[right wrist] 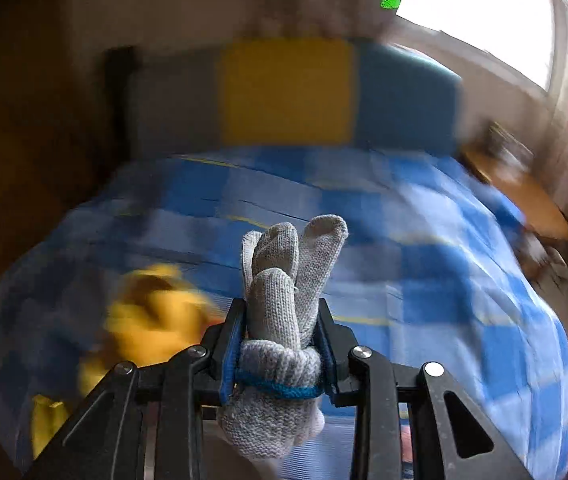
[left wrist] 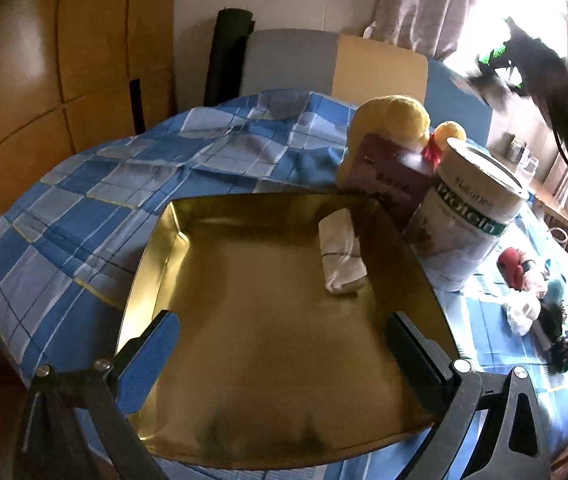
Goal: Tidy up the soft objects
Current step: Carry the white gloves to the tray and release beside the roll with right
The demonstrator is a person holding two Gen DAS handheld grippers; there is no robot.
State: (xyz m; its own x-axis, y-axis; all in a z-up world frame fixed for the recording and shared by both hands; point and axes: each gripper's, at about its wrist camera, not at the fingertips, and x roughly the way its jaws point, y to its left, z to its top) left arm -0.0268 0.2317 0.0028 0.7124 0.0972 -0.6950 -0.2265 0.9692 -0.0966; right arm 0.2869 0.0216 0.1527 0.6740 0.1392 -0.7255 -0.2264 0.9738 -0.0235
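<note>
here the right tongs [right wrist: 282,332] are clamped narrowly on a bundled grey knit glove [right wrist: 284,320] with a blue band near its cuff, its fingers sticking up past the pads, held in the air above the bed [right wrist: 423,240] with its blue checked cover. the right wrist view is smeared with blur; a yellow plush toy [right wrist: 152,320] shows low on the left of it.

in the left wrist view the left tongs [left wrist: 284,344] stand wide apart with nothing between the pads, hovering over the near part of a gold tray [left wrist: 252,360] that lies on the bed. a white rolled cloth bundle [left wrist: 341,252] lies inside the tray, near its far right wall. just beyond that wall stand a maroon box [left wrist: 383,176] and a white tin [left wrist: 467,216], crowding the tray's far right corner, with the plush toy behind them. a small heap of soft items [left wrist: 531,296], red, white, teal and black, lies on the cover to the right of the tin.
</note>
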